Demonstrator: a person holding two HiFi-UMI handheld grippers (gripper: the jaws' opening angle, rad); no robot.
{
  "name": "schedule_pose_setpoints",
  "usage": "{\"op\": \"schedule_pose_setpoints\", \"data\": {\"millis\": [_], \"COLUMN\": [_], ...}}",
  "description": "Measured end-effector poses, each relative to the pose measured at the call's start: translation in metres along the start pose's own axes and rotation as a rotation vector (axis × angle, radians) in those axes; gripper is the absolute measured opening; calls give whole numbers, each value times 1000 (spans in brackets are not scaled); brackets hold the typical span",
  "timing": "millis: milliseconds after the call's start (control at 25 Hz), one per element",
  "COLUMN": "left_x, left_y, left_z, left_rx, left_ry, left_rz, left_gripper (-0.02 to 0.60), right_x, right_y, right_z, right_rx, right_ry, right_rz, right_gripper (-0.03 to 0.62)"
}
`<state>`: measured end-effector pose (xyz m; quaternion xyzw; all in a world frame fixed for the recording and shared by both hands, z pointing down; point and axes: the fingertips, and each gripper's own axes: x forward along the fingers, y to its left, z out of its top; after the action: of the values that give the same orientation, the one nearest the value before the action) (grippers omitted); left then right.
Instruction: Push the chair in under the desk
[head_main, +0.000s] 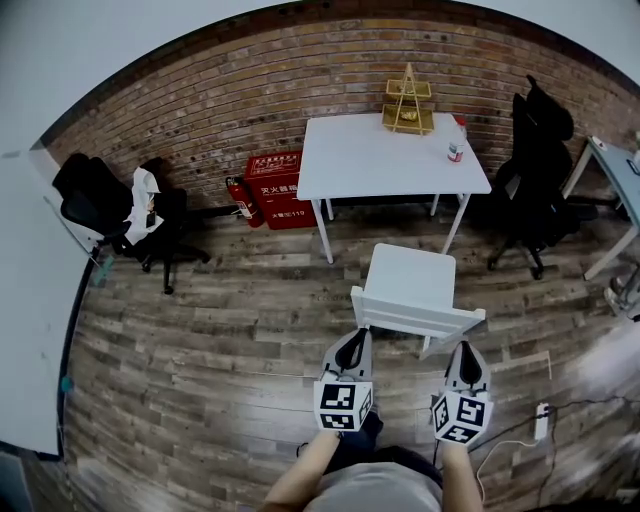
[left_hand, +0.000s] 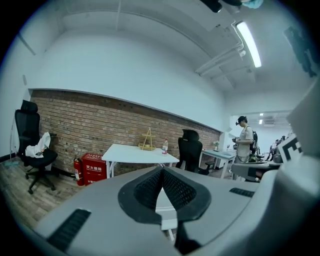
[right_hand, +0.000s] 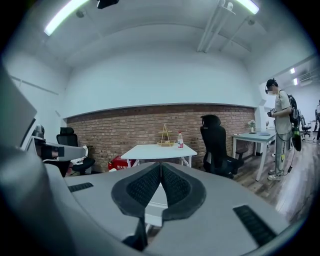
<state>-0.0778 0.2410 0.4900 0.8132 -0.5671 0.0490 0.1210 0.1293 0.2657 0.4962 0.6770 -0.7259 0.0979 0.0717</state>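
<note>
Head view, both hand-held grippers at lower centre. The white chair (head_main: 410, 285) stands on the wood-plank floor (head_main: 220, 340) at mid-frame, directly above the grippers in the picture and not yet under the white counter (head_main: 370, 160), which lies further up against the brick wall (head_main: 200, 100). The chair's slatted backrest (head_main: 415, 322) faces the person, its long axis running across the frame and dipping slightly to the right. The left hand-held gripper (head_main: 354, 338) sits at the backrest's left end and the right hand-held gripper (head_main: 466, 352) just below its right end; contact cannot be confirmed. Both have their ribbed black pads pressed together on nothing. Seat and counter top are smooth, flat and matt white; a gold wire rack (head_main: 408, 105) and a bottle (head_main: 455, 150) stand on the counter
</note>
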Motion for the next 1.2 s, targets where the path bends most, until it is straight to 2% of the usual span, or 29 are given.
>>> {"op": "schedule_pose_setpoints", "data": {"millis": [520,1000,1200], "left_x": [35,56,69], "left_y": [38,52,57], "left_z": [-2,-13,-14], "left_rx": [-4,14,48], "left_ry": [32,69,82], "left_rz": [-33,-12,-10], "left_gripper": [15,15,15], "right_x": [32,54,70], "right_y": [13,-15,-28], "right_z": [1,-7,-8], "right_rx": [-9,-17,-22], "right_ry": [13,47,59], "right_rz": [-44,-67,-53], "right_gripper": [17,17,17]}}
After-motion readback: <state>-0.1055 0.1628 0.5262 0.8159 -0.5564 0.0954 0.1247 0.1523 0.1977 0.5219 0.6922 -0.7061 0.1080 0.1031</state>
